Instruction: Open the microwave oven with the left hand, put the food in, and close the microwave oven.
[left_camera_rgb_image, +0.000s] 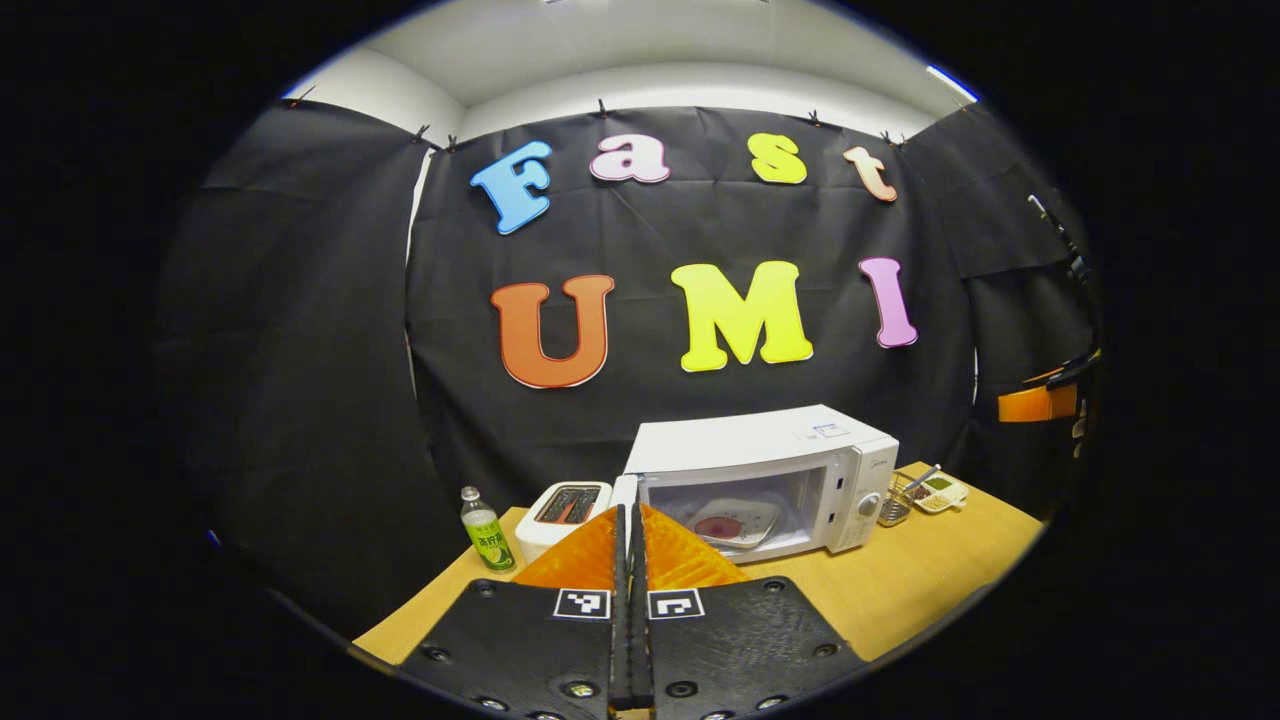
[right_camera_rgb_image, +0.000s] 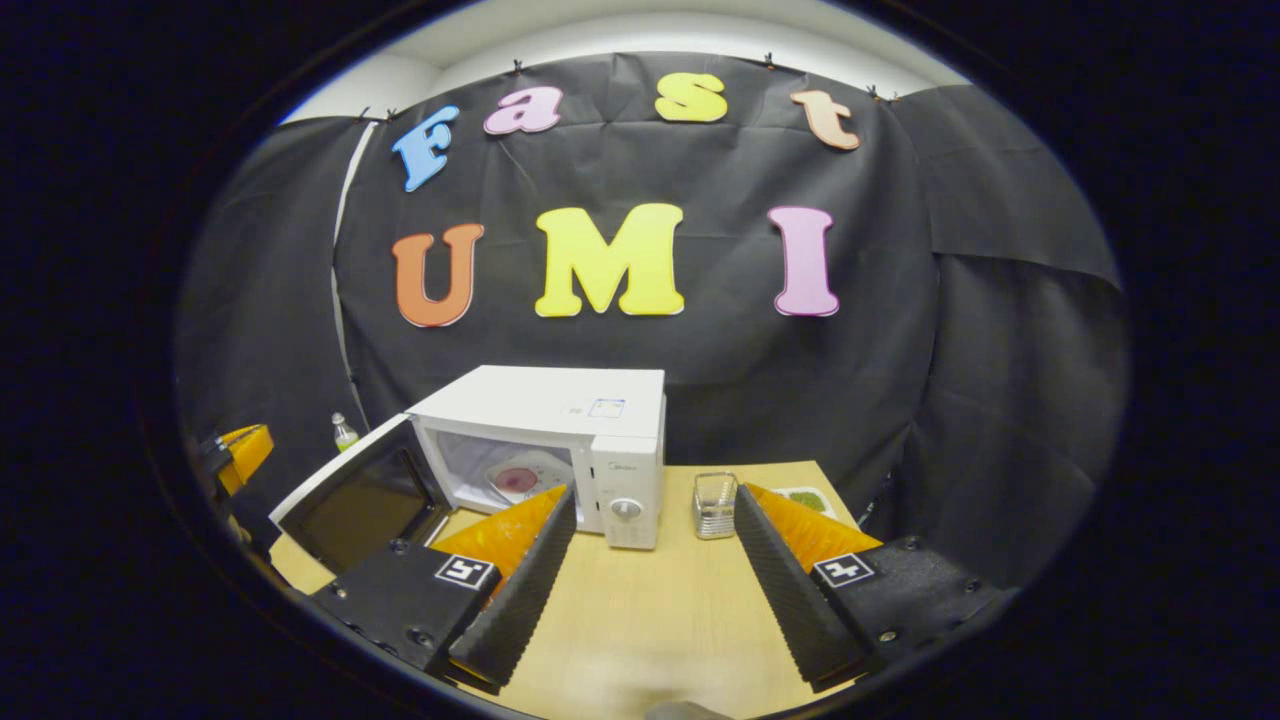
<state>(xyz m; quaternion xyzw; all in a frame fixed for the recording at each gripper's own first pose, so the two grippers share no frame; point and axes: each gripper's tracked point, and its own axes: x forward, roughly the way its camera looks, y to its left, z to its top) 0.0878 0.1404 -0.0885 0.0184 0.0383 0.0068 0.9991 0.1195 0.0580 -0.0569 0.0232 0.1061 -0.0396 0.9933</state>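
Your left gripper (left_camera_rgb_image: 631, 545) has its two fingers pressed together, with nothing between them; it hangs above the near left part of the table (left_camera_rgb_image: 900, 590), its tips pointing at the door edge of the microwave (left_camera_rgb_image: 765, 475). Your right gripper (right_camera_rgb_image: 650, 520) stands wide open and empty, its fingers well apart over bare tabletop, the microwave's control panel (right_camera_rgb_image: 627, 490) and a small clear cup (right_camera_rgb_image: 714, 505) showing between them.

The microwave sits toward the back of the table, in front of the black cloth wall. Its door (right_camera_rgb_image: 365, 495) is swung fully open to its hinge side; in the right gripper view the dark window of the door faces you at lower left. Inside the lit cavity lies a white plate (left_camera_rgb_image: 735, 522) bearing the food (left_camera_rgb_image: 718, 527), a round reddish patch at the plate's middle. The plate looks tilted toward you, though the lens may account for that.

Left of the microwave, in the left gripper view, a white toaster (left_camera_rgb_image: 565, 515) stands just beside the door, and a small bottle (left_camera_rgb_image: 486, 530) with a green label stands near it at the table's left edge. On the microwave's other side a divided dish (left_camera_rgb_image: 935, 490) of green and dark bits lies near the cup, a utensil resting across it.

At the far left of the right gripper view, part of your other gripper shows beyond the door.
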